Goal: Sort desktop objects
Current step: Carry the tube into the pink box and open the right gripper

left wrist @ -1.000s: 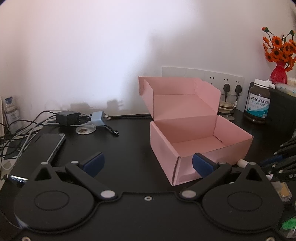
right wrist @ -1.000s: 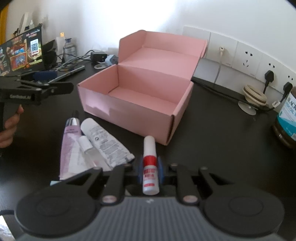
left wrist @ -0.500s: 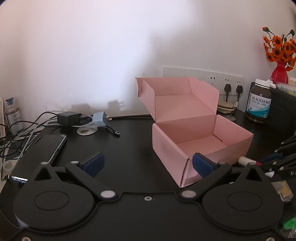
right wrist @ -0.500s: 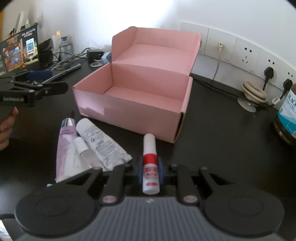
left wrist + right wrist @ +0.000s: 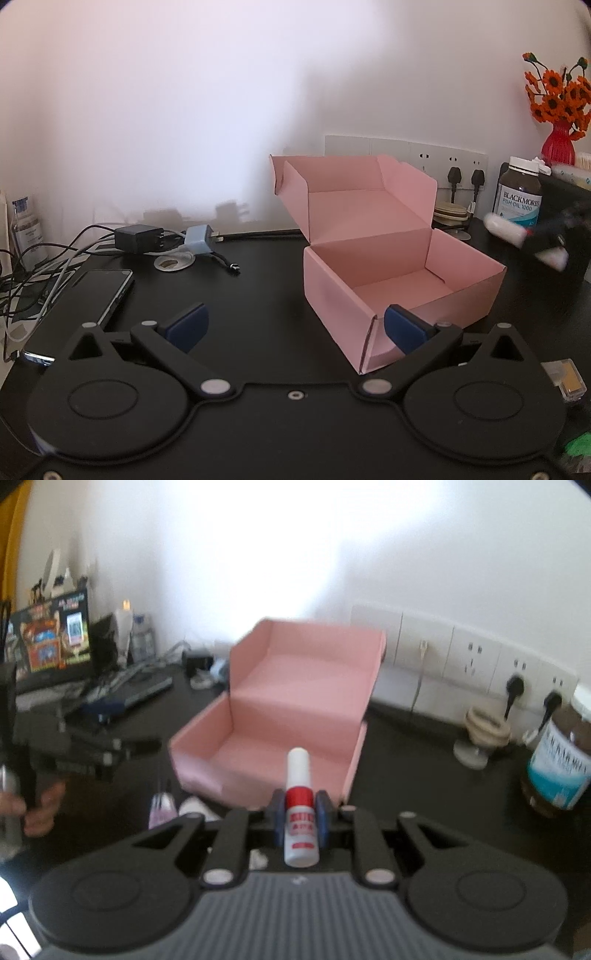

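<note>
Clamped between the blue pads of the right gripper (image 5: 300, 812): a small white bottle with a red band (image 5: 298, 771), cap pointing forward, squeezed on both sides. Lifted clear of the black desk (image 5: 406, 775) within the last second, where before it lay flat right beside the purple tube (image 5: 159, 808) and the white tube (image 5: 194, 806); both now left behind on the desk, half hidden under the gripper's frame. Raised enough that the cap now lines up, in the right wrist view, with the open mouth of the pink box (image 5: 199, 760) just beyond. Seen from the left wrist as a blurred streak high at the right edge, above and to the right of the box's far corner. Meanwhile, nothing changed on the other side: left gripper (image 5: 294, 325) parked low near the box's front corner, jaws wide apart, holding nothing. Box empty inside, lid folded back toward the wall sockets. Judged from this: pick done, carry under way, drop into the box likely next, needing a short move forward over the front wall before release. Tubes yet to be sorted
</note>
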